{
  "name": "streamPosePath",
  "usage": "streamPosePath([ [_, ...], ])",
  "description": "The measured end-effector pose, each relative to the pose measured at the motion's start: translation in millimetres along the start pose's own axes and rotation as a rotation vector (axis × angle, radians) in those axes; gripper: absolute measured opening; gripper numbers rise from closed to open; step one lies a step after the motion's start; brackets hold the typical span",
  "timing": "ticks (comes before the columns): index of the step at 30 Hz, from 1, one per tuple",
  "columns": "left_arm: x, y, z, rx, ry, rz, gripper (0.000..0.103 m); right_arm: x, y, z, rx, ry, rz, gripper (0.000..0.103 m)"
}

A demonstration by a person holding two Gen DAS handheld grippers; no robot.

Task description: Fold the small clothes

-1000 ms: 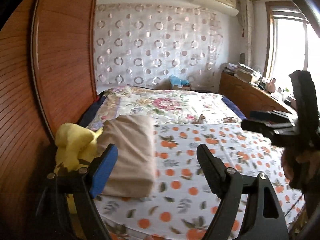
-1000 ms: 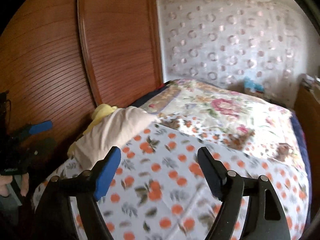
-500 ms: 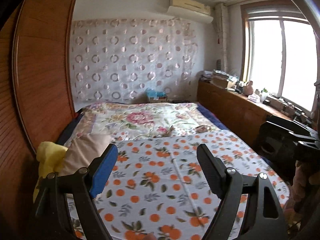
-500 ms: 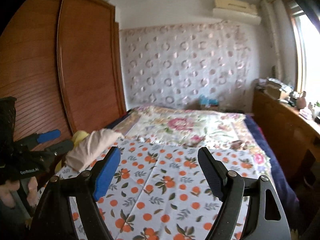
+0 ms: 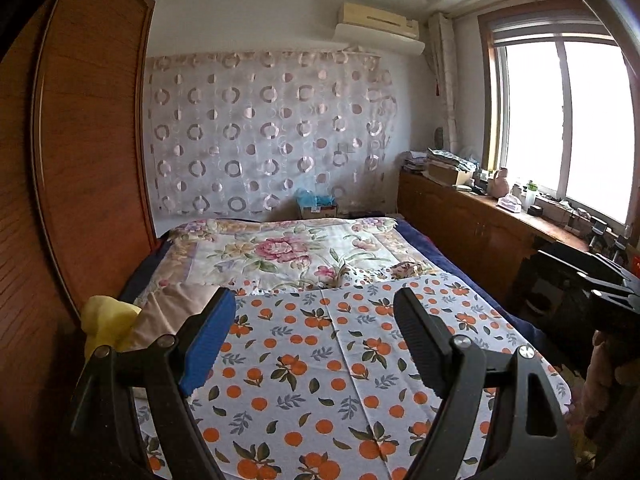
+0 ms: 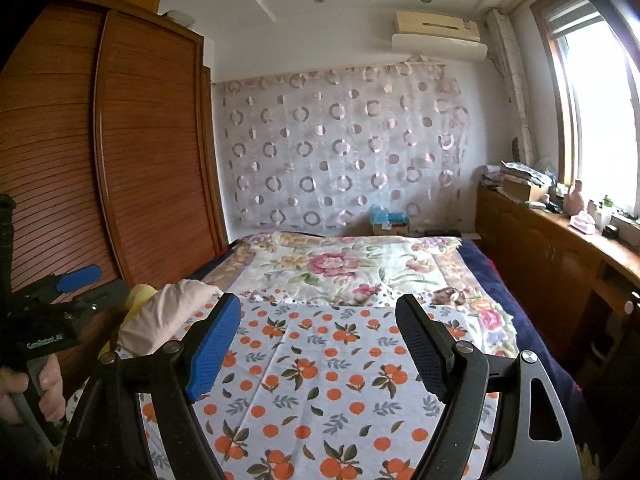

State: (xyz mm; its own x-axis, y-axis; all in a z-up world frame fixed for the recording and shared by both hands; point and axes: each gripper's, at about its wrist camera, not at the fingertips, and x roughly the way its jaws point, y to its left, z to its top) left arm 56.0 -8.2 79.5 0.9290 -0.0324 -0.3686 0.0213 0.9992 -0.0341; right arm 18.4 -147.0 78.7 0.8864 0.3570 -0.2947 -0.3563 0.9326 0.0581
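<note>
A folded beige garment (image 5: 168, 312) (image 6: 160, 320) lies on the left edge of the bed, with a crumpled yellow garment (image 5: 106, 320) (image 6: 138, 294) beside it against the wardrobe. Both rest at the edge of an orange-print cloth (image 5: 320, 360) (image 6: 320, 360) spread over the bed. My left gripper (image 5: 314, 300) hovers open above this cloth, right of the garments, with nothing between its fingers. My right gripper (image 6: 318, 304) is also open and empty over the cloth. In the right wrist view a hand (image 6: 24, 392) holds the left gripper at the far left.
A slatted wooden wardrobe (image 6: 140, 160) stands close along the bed's left side. A floral quilt (image 5: 280, 252) covers the far half of the bed. A low wooden cabinet (image 5: 460, 220) with clutter runs under the window on the right. A cardboard box (image 5: 316, 208) sits beyond the bed.
Both views have swung right and lifted, away from the beige and yellow garments toward the far wall. The garments now sit at the left edge. Both grippers stayed open.
</note>
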Motion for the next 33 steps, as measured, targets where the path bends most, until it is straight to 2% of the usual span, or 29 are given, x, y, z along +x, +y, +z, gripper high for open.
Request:
streamPosePath([
  [7,-2.8,-3.2,2.3,0.004,0.001,0.004,0.082,-6.8,2.7,-3.0,0.002,0.004,0.001,0.081],
  [33,-7.1,-6.2,2.6,0.008,-0.008,0.009,0.082,-9.5,-25.6,10.1,0.005,0.008,0.004,0.081],
])
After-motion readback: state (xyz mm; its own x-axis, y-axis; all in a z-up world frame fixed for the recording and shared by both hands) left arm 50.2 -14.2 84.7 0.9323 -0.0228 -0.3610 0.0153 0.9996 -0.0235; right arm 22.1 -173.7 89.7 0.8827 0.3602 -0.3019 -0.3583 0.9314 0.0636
